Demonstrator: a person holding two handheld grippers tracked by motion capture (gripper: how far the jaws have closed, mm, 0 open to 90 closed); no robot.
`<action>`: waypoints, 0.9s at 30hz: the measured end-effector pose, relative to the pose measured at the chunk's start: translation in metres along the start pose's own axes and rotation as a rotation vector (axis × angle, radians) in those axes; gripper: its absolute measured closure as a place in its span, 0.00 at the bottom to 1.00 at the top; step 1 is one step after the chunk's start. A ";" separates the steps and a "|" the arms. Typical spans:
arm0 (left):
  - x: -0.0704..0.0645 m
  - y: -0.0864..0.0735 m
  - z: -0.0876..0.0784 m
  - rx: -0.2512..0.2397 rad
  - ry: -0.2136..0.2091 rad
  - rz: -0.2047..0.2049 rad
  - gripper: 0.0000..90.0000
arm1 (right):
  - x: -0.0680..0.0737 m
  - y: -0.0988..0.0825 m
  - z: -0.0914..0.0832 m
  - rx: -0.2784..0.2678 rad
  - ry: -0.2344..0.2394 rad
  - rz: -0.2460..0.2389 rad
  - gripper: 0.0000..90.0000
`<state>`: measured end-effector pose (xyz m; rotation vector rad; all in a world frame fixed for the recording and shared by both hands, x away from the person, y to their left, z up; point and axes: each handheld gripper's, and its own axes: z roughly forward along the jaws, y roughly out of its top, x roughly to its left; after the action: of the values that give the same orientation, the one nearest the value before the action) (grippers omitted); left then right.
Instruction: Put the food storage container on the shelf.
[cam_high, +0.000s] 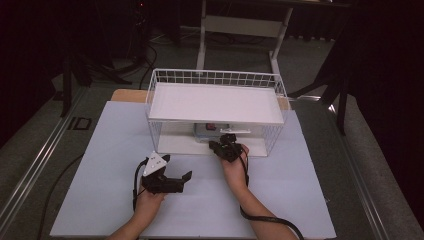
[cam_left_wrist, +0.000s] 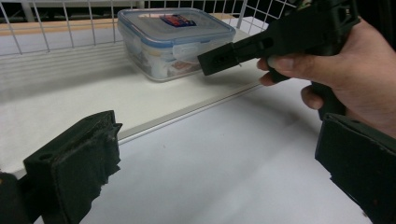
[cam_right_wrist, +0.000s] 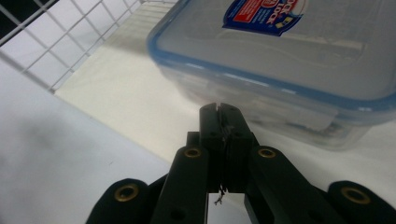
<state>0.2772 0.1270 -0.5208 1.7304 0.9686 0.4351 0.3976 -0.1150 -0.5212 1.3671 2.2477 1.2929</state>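
Clear container, blue rim, red/blue label; white wire rack; black grippers.

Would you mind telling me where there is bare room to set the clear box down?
The white table is bare right of the right gripper, and left of the left gripper. The rack's top shelf is bare too. The lower shelf is tighter around the clear box.

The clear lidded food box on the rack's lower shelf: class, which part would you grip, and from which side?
Probably grip the clear food box across its short front end, just under the blue-edged lid, coming in level through the wire rack's open front. The shelf above blocks a top approach. The right gripper, now shut, must open first.
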 end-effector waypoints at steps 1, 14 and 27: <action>0.000 0.000 0.000 -0.005 -0.005 -0.002 0.01 | 0.000 -0.001 -0.002 0.003 0.009 -0.004 0.97; -0.007 0.008 -0.003 -0.078 -0.070 0.072 0.01 | 0.003 -0.014 -0.048 -0.053 0.050 -0.052 0.66; -0.018 0.029 -0.007 -0.076 -0.116 0.119 0.01 | 0.011 -0.018 -0.078 -0.123 0.090 -0.123 0.16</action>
<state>0.2731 0.1143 -0.4889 1.7299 0.7597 0.4376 0.3361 -0.1547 -0.4859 1.1326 2.2285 1.4493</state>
